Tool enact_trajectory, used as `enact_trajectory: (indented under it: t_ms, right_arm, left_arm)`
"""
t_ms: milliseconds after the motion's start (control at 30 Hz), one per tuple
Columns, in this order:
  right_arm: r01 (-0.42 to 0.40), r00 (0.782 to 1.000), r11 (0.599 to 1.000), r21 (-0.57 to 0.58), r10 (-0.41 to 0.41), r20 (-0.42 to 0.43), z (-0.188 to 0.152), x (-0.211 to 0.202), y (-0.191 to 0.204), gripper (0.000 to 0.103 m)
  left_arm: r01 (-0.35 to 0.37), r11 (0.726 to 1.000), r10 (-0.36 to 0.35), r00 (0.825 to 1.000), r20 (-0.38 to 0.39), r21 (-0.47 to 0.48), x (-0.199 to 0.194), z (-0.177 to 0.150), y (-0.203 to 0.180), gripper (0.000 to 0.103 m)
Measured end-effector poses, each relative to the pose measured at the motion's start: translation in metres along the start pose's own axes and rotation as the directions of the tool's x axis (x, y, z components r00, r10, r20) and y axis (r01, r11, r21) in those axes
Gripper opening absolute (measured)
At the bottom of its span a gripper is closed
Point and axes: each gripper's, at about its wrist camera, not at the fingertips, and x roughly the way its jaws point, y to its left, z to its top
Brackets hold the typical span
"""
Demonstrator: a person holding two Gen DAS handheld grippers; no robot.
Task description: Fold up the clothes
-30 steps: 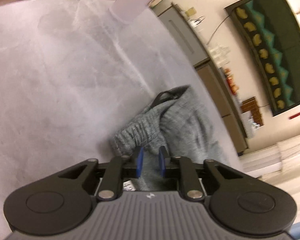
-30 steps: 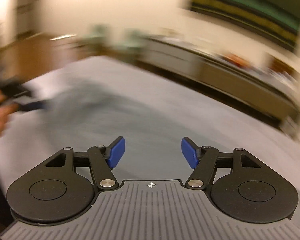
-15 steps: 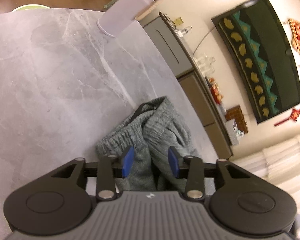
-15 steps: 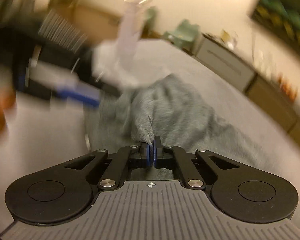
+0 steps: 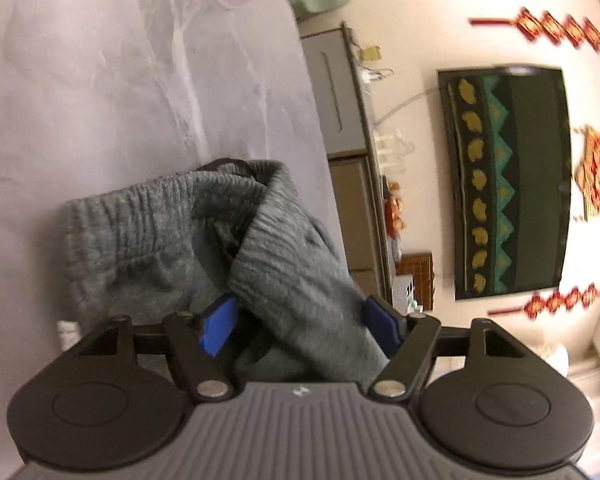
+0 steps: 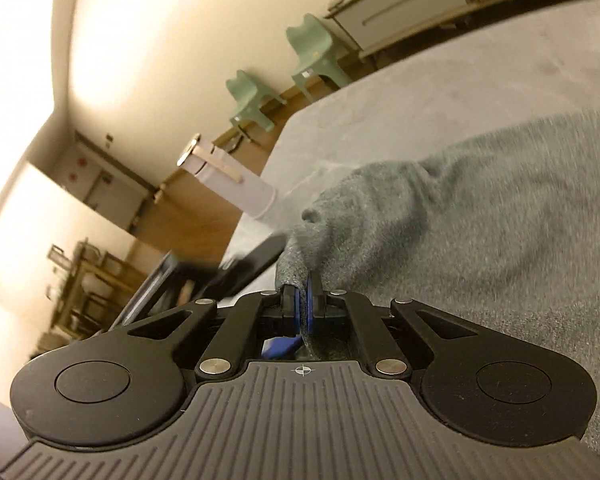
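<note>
Where once clamped, left tool (image 5: 300,326) opening.

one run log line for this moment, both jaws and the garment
left gripper: jaws opening, fabric between | right gripper: shut on grey garment | table

Warm indoor light, wall glare, motion blur, fisheye-bent edges

The soft grey pants (image 5: 172,248) lie crumpled on the pale table, near its right edge, stretchy waist open and a fold sticking up; one corner (image 6: 300,264) is pinched
</note>
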Motion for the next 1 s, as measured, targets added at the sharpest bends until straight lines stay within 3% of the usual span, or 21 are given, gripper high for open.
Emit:
enact_trajectory:
  t_ms: [100,167,267,433,667,733,800,867,900,1000]
  right_arm:
    - [-0.001,1.0,1.0,0.004,0.001,-0.002,0.003,0.005,-0.004,0.003]
    - [0.002,1.0,1.0,-0.009,-0.002,-0.005,0.004,0.011,-0.003,0.003]
    - [0.019,1.0,0.998,-0.053,-0.019,-0.007,0.001,0.016,-0.001,0.002]
    - [0.031,0.999,0.997,-0.068,-0.032,-0.015,0.0,0.022,0.0,0.002]
    - [-0.019,1.0,1.0,-0.014,0.019,-0.011,0.009,0.012,-0.004,0.003]
    - [-0.035,0.999,0.999,0.001,0.035,-0.018,0.01,0.01,-0.006,0.003]
    - [-0.039,0.999,0.999,0.0,0.039,-0.026,0.008,0.008,-0.009,0.003]
    - [-0.037,0.999,0.999,-0.011,0.036,-0.034,0.004,0.006,-0.013,0.005]
    - [-0.031,0.999,0.999,-0.045,0.029,-0.032,0.001,0.0,-0.013,0.011]
    - [-0.01,1.0,0.989,-0.15,0.007,-0.022,-0.01,-0.018,-0.014,0.043]
  left_arm:
    - [0.052,0.999,-0.053,0.998,0.045,0.016,0.0,0.009,0.0,0.042]
    - [0.102,0.993,-0.107,0.989,0.101,0.057,-0.014,0.016,-0.004,0.04]
    - [0.111,0.988,-0.124,0.985,0.123,0.104,-0.028,0.02,-0.005,0.043]
    - [0.058,0.997,-0.061,0.996,0.071,0.051,-0.03,0.005,0.015,0.047]
    - [0.047,0.997,-0.049,0.998,0.044,0.059,-0.012,-0.016,0.008,0.066]
    - [0.054,0.997,-0.056,0.998,0.033,0.055,-0.002,-0.011,0.006,0.06]
    - [0.084,0.992,-0.089,0.995,0.052,0.089,-0.002,0.0,0.001,0.029]
    - [0.108,0.981,-0.125,0.987,0.097,0.163,-0.017,0.01,-0.009,0.019]
    - [0.119,0.972,-0.145,0.982,0.119,0.201,-0.029,0.012,-0.013,0.017]
    - [0.081,0.958,-0.127,0.98,0.156,0.275,-0.063,0.015,-0.011,0.016]
